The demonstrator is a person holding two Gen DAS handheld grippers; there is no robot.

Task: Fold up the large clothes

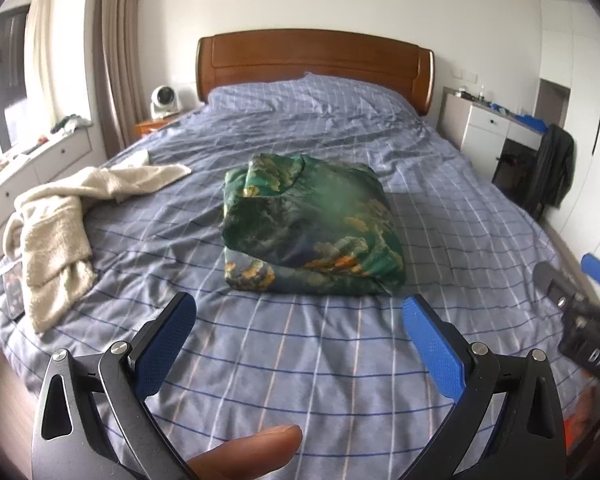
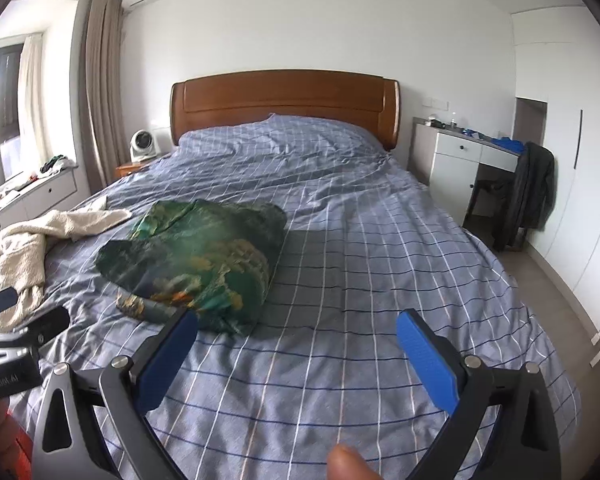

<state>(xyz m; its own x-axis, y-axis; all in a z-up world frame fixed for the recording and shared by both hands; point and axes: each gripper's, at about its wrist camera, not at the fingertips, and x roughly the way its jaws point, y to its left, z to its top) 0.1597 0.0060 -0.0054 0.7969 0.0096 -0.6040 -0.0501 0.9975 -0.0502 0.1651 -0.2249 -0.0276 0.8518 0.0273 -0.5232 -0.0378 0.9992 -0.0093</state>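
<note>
Shiny silky green garment [image 1: 312, 228], fluffy cream robe [image 1: 56, 232], matt cotton bedsheet [image 1: 300, 360], glossy wood headboard [image 1: 316, 56], textured blue claw pads [image 1: 432, 344].

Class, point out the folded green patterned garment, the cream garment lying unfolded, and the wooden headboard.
folded green patterned garment [image 1: 312, 224], left wrist view, on its top face.
cream garment [image 1: 56, 232], left wrist view, on its bunched middle.
wooden headboard [image 2: 284, 100], right wrist view, on its centre panel.

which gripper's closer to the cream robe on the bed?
Left. The cream robe lies off the left gripper's left side; the right gripper sits further right, with the folded green garment between.
</note>
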